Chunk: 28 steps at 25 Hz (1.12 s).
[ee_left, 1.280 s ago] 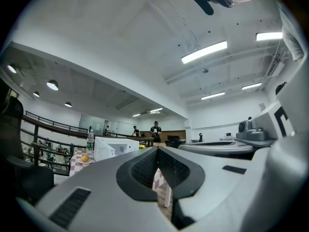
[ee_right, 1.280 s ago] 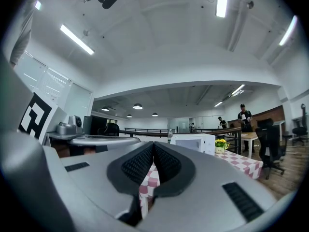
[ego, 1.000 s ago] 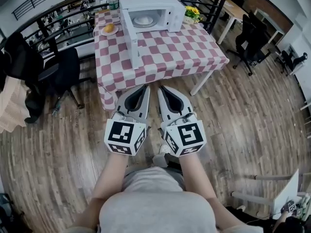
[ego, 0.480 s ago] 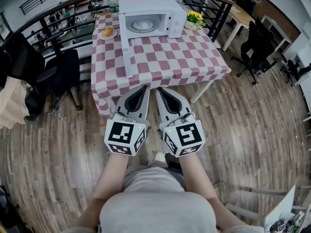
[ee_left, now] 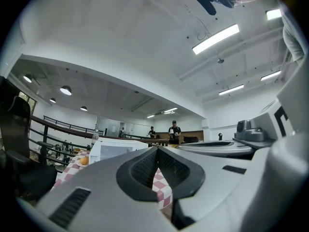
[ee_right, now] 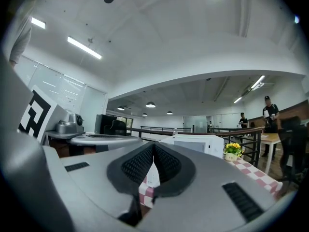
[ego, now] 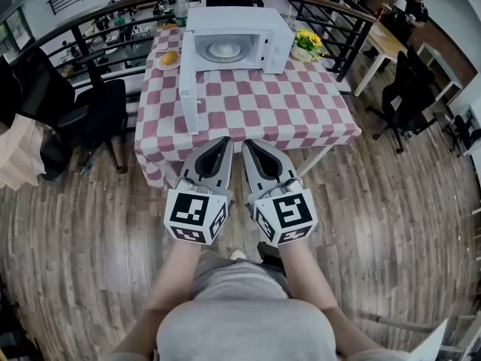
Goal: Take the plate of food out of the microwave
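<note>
Two grippers: left gripper point(ego: 223, 140) and right gripper point(ego: 248, 143) side by side, tips at the table's point(ego: 301, 119) near edge in the head view; both pairs of jaws pressed together, nothing between them.
Plate of food point(ego: 224, 50): inside the microwave point(ego: 259, 21), whose door point(ego: 188, 89) is swung wide open.
Markings: black-and-white square patterns on each gripper's cube; print on the microwave too small to read.
Change: microwave sits lower in the head view and the table squarer than a second ago; jaws unchanged.

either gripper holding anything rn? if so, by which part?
Nothing held. Left gripper and right gripper both have their jaws together with nothing between them. The plate of food sits inside the open microwave.
</note>
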Each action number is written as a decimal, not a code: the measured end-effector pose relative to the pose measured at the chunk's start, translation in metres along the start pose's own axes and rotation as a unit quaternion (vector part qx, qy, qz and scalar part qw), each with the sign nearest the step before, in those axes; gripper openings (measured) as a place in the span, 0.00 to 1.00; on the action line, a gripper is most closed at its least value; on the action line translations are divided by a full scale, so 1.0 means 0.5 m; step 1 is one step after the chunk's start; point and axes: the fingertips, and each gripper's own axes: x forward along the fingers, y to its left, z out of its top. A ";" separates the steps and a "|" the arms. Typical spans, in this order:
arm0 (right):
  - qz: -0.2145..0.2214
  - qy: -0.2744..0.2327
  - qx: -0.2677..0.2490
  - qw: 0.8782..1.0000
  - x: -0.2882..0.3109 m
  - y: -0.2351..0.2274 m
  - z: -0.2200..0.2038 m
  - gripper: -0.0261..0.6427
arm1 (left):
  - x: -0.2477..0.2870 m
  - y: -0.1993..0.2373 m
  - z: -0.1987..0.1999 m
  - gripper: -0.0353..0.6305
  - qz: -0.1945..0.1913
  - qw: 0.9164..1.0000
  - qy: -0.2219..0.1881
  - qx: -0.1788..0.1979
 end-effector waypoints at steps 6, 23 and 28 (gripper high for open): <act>0.000 0.005 -0.028 1.000 -0.002 -0.032 -0.020 0.08 | 0.044 -0.007 -0.021 0.06 0.009 1.000 0.012 -0.006; -0.026 0.018 -0.003 1.000 0.067 -0.170 -0.069 0.08 | 0.193 0.000 -0.054 0.06 -0.004 1.000 0.028 -0.008; -0.020 0.028 -0.003 0.999 0.124 -0.231 -0.086 0.08 | 0.272 0.028 -0.071 0.06 0.005 0.999 0.029 -0.021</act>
